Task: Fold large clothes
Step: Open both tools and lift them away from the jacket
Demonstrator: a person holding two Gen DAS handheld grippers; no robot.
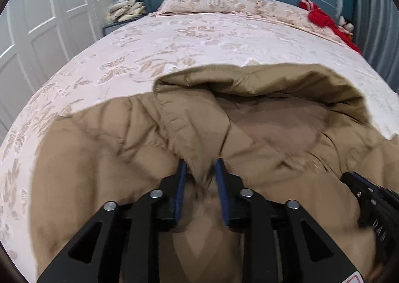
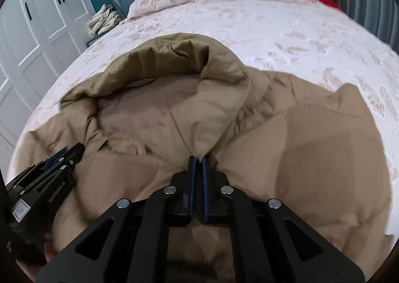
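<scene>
A tan puffy hooded jacket (image 1: 104,148) lies on the bed, hood (image 1: 261,83) toward the headboard; it also shows in the right wrist view (image 2: 299,148). My left gripper (image 1: 200,165) has its blue pads a little apart, with a fold of jacket fabric near the collar between them. My right gripper (image 2: 198,159) is shut on the jacket's front edge beside the hood (image 2: 189,63). Each gripper shows at the side of the other's view: the right gripper (image 1: 369,198) and the left gripper (image 2: 62,155).
The bed (image 1: 199,38) has a pale floral cover and pillows (image 1: 207,2). Red cloth (image 1: 321,17) lies at the far right by the headboard. Folded laundry (image 1: 126,7) sits on a nightstand. White wardrobes (image 1: 37,21) stand on the left.
</scene>
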